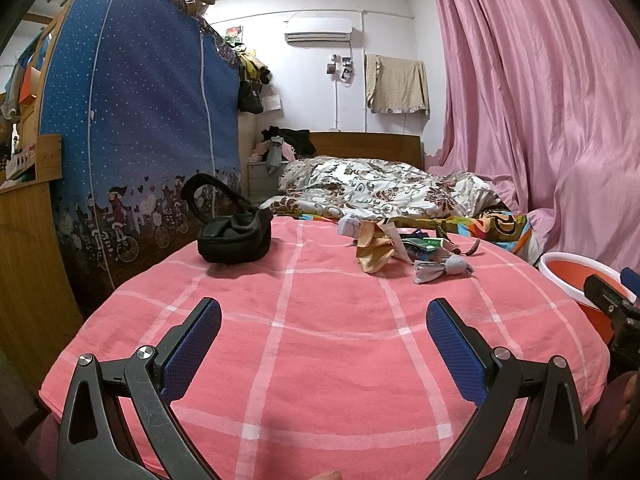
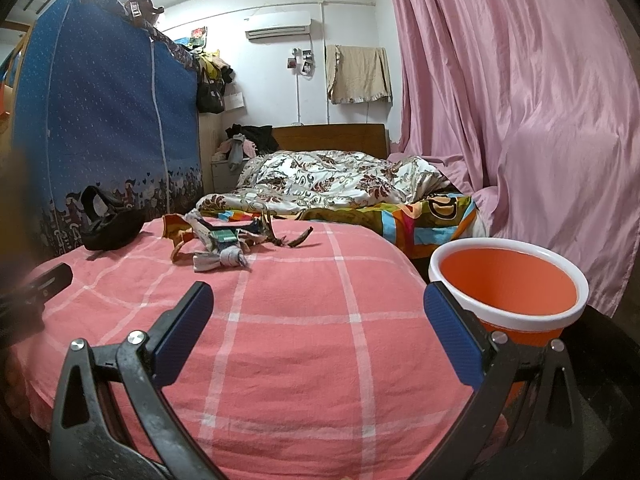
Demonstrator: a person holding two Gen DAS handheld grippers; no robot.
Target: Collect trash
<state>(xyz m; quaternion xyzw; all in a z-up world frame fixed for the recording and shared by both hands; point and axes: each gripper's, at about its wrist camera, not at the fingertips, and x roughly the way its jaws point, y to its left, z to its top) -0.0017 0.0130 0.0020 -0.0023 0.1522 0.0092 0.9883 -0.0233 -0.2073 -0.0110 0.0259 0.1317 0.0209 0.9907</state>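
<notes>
Left wrist view: left gripper [image 1: 323, 330] held low and level over the near part of a pink checked cloth [image 1: 280, 340], fingers spread wide, nothing between the blue pads [image 1: 192, 350]. It points toward the far end of the surface. The trash pile [image 1: 404, 250], crumpled paper and wrappers, lies far ahead and right of centre on the cloth, well apart from the fingertips. A black bag [image 1: 234, 236] sits to the pile's left. An orange bucket [image 1: 576, 276] with a white rim shows at the right edge, partly hidden by the other tool.

Right wrist view: right gripper [image 2: 318, 308] also low and level, spread wide and empty. Trash pile [image 2: 224, 244] ahead and to the left, near the black bag [image 2: 110, 228]. Orange bucket [image 2: 508, 284] stands just beside the right finger, off the cloth's [image 2: 300, 340] right edge.
</notes>
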